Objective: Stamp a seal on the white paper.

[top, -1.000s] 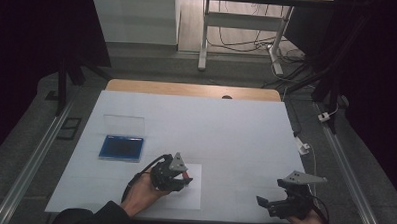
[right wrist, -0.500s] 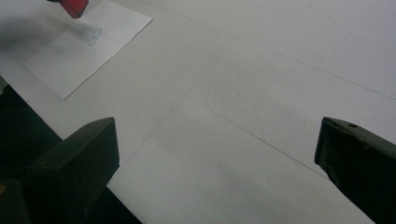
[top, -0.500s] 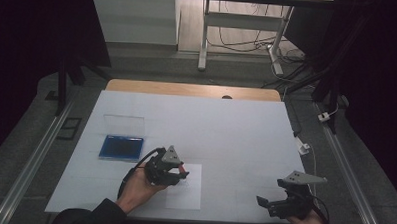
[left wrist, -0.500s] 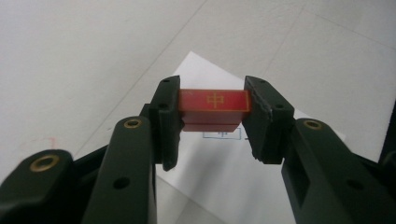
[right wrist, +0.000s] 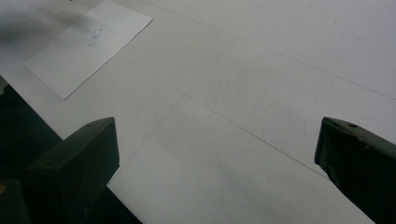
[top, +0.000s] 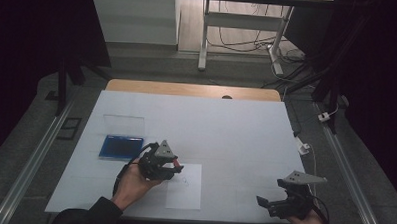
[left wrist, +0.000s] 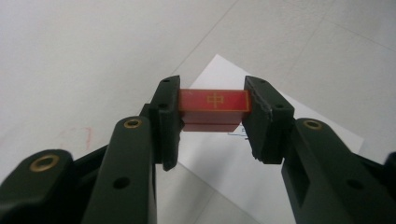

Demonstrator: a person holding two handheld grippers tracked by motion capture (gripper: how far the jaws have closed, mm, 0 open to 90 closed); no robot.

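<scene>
Left tongs [left wrist: 213,116] clamped on red block [left wrist: 213,108], now farther left; right tongs [right wrist: 217,149] agape

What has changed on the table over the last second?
The left claw, shut on the red stamp, moved left and a little farther up the table, off the white paper toward the blue ink pad. The right claw, paper and ink pad stayed put.

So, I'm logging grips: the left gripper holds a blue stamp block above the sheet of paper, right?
Not quite: the block is red, not blue, as the left gripper view shows. The left gripper does clamp it above the sheet of paper.
</scene>
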